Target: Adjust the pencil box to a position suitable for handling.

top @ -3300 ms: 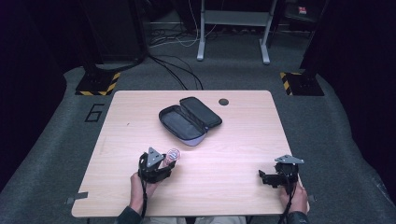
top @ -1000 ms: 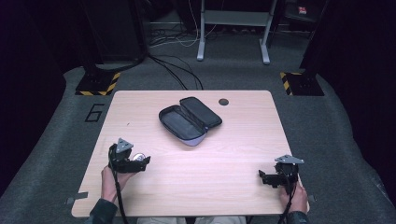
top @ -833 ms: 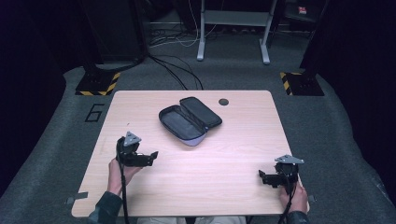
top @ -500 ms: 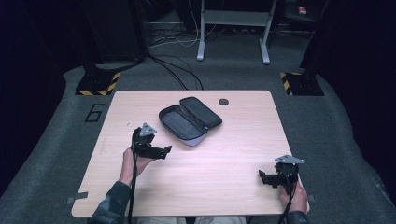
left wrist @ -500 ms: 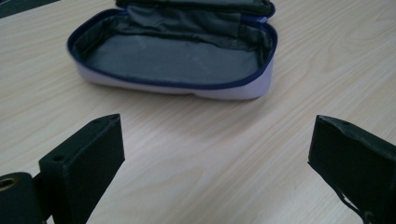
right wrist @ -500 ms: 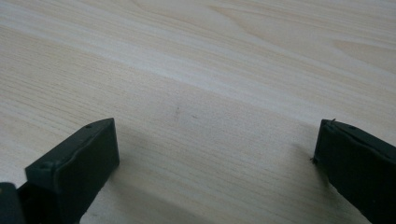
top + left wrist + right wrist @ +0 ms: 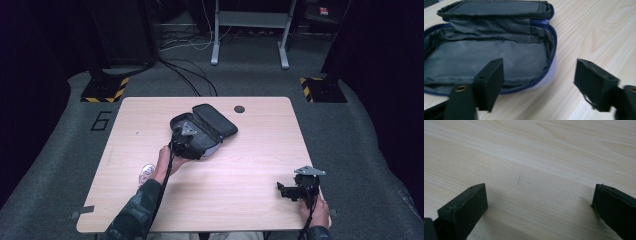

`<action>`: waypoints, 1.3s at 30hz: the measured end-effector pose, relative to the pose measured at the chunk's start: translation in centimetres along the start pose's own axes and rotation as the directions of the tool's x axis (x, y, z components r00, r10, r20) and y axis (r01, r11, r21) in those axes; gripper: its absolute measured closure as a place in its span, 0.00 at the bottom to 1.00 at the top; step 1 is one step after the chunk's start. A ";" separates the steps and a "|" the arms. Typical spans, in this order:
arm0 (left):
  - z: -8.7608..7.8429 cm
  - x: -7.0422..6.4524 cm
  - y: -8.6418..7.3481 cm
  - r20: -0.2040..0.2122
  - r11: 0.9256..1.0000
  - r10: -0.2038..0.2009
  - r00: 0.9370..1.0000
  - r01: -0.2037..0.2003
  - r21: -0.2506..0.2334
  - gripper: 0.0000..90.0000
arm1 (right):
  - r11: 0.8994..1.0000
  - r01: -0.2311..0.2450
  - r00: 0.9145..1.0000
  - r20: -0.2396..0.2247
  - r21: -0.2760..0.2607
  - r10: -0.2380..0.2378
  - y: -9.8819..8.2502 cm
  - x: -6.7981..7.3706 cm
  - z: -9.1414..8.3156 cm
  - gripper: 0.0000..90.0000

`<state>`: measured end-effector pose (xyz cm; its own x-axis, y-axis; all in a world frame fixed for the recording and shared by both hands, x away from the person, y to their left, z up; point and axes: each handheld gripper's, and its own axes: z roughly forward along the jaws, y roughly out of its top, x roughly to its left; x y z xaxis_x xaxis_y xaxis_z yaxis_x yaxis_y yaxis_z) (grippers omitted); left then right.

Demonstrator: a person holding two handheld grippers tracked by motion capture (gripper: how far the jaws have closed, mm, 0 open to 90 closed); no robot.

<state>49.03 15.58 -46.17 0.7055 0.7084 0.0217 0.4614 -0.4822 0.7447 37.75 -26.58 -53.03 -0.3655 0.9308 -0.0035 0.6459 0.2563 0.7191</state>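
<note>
An open dark zip pouch (image 7: 209,127) with a grey lining (image 7: 499,55) lies at the table's middle back. My left gripper (image 7: 196,145) hangs over its near rim. In the left gripper view its jaws (image 7: 540,67) stand apart with the pouch's rim and blue zip beyond them, and neither pad touches anything. They have just been closing, with nothing gripped. My right gripper (image 7: 283,189) rests near the front right edge, open over bare wood (image 7: 539,192). A small round pink and white thing (image 7: 146,173) lies beside the left forearm.
The light wooden table (image 7: 260,145) has a dark round hole (image 7: 239,108) near its back edge. Dark carpet surrounds it, with cables and metal stand legs (image 7: 215,55) behind. A cable trails from each gripper toward the person.
The left gripper has travelled from the table's left side up and right to the pouch. The small round thing lies farther left than in the oldest frame. The right gripper has stayed put.
</note>
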 end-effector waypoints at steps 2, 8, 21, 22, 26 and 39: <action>0.6 -0.1 0.1 -0.003 1.000 0.006 1.000 -0.006 0.003 0.35 | 1.000 0.000 1.000 -0.001 0.000 0.000 0.0 0.0 0.0 0.00; 2.5 -0.4 0.0 0.022 0.999 0.031 0.999 -0.031 0.035 0.55 | 1.000 -0.002 1.000 0.000 0.001 0.002 0.0 0.0 0.0 0.00; 4.2 -2.2 -0.3 0.043 0.995 0.061 0.997 -0.064 0.083 0.97 | 1.000 0.000 1.000 0.000 -0.002 0.000 0.0 0.0 0.0 0.00; 4.3 -2.3 -0.4 0.050 0.995 0.047 0.998 -0.051 0.080 0.97 | 1.000 -0.002 1.000 0.002 0.002 0.002 0.0 0.0 0.0 0.00; 4.2 -2.7 -0.4 0.045 0.996 0.031 0.999 -0.035 0.077 0.98 | 1.000 -0.002 1.000 0.003 0.002 0.002 0.0 0.0 0.0 0.00; 4.1 -6.6 -0.5 0.040 0.998 -0.031 0.999 0.029 0.053 0.97 | 1.000 -0.003 1.000 0.002 0.002 0.003 0.0 0.0 0.0 0.00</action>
<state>46.32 9.04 -49.42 0.7118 0.7018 -0.0287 0.5097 -0.4879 0.7086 37.74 -26.57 -53.03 -0.3624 0.9320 -0.0027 0.6480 0.2541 0.7180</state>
